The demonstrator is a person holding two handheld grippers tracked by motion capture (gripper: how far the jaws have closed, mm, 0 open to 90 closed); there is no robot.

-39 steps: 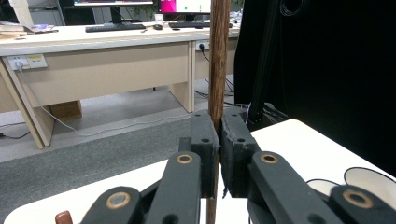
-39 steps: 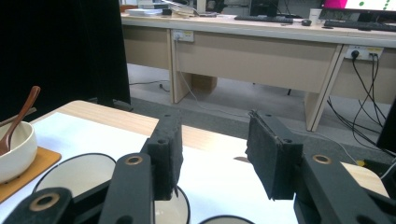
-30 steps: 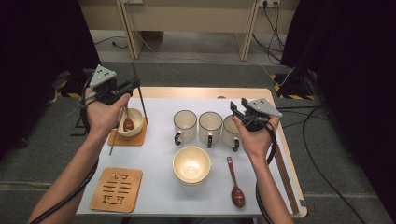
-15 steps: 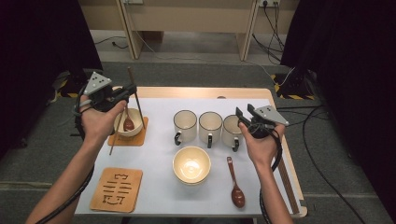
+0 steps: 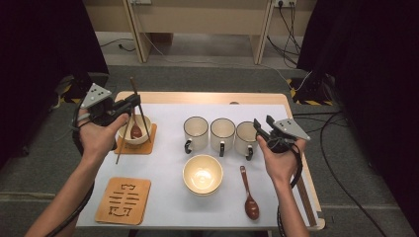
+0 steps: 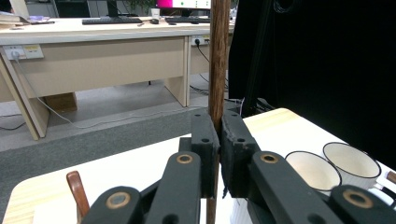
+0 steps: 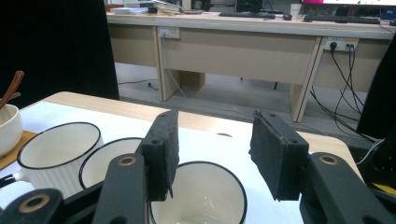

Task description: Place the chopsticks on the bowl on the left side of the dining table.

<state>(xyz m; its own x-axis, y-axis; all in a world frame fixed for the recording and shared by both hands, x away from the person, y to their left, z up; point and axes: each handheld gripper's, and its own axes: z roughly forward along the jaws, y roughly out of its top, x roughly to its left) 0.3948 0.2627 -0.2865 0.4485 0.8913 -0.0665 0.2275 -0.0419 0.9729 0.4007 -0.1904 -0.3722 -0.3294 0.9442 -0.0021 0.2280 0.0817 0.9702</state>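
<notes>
White table (image 5: 168, 168): left hand-held gripper (image 5: 129, 103) clamps chopstick (image 5: 140, 109).

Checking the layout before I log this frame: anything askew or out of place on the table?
One oddity: a loose chopstick lies slanted across the coaster beside the small bowl, while the left gripper holds its mate upright. Mugs stand in a neat row; nothing spilled.

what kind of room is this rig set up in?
Probably an office or lab, not a kitchen: long beige desks carrying keyboards, wall sockets with trailing cables, grey carpet, and black curtains flanking the small white-topped table.
</notes>
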